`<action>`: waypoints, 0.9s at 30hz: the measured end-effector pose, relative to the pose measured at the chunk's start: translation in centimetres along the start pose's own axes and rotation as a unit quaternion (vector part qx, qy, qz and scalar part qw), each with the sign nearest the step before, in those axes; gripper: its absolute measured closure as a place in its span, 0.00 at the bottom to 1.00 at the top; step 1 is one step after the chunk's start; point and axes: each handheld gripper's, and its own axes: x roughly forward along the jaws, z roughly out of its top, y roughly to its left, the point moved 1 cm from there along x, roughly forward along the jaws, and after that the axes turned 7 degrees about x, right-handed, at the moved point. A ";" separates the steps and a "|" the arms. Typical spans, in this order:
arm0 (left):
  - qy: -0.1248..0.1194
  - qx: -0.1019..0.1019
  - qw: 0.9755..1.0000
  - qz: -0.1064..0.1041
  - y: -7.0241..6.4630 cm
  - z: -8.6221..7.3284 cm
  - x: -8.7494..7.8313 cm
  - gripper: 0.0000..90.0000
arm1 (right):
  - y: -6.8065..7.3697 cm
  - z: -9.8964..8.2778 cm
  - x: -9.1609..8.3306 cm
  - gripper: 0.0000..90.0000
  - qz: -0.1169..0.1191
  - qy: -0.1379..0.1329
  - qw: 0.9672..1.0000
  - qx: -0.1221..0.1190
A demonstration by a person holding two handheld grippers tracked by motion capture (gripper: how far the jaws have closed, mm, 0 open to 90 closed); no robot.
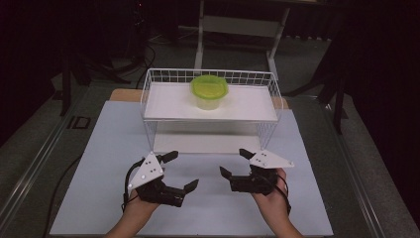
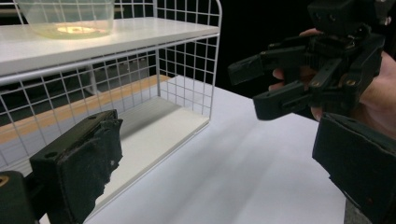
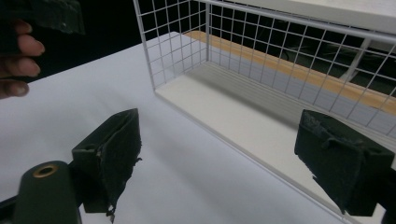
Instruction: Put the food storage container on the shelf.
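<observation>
A clear plastic container with a green lid point(image 1: 209, 91) stands on the top shelf of a white wire rack point(image 1: 148, 99) at the back of the table. Its clear base point(image 2: 67, 18) shows at the top left of the left gripper view. My left gripper point(image 1: 184, 169) is open over the white tabletop in front of the rack, nothing between its jaws. My right gripper point(image 1: 233, 161) is open too, facing the left one across a small gap. In the left gripper view the right gripper point(image 2: 261, 84) is held in a hand at the upper right.
The rack's lower shelf point(image 3: 233, 116) is bare and open toward me. The white table mat point(image 1: 99, 148) stretches on both sides of the rack. A wooden strip point(image 3: 289, 70) runs behind the rack. Dark floor and table legs point(image 1: 200, 39) lie beyond.
</observation>
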 end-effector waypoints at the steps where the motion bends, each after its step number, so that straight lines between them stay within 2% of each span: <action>1: -0.002 0.002 1.000 -0.003 -0.1 -0.2 -0.1 0.02 | 0.0 -0.2 -0.2 0.16 0.000 -0.001 1.000 -0.001; 4: 0.005 0.002 1.000 -0.005 -0.3 -1.0 -0.2 0.02 | -0.1 -0.8 -0.6 0.16 -0.005 0.002 1.000 -0.006; 8: 0.021 0.006 1.000 -0.009 -0.6 -2.0 -0.2 0.02 | -0.4 -1.9 -1.2 0.16 -0.007 0.006 1.000 -0.001; 19: 0.046 0.013 0.999 -0.018 -1.4 -3.9 -0.4 0.02 | -0.9 -4.8 -3.0 0.16 -0.009 0.036 0.999 -0.006; 23: 0.051 0.006 0.998 -0.020 -1.4 -4.7 -0.5 0.02 | -1.3 -5.5 -3.7 0.16 -0.009 0.034 0.999 0.000; 27: 0.057 0.007 0.998 -0.017 -1.5 -5.2 -0.5 0.02 | -1.6 -5.8 -4.2 0.16 -0.018 0.026 0.999 -0.009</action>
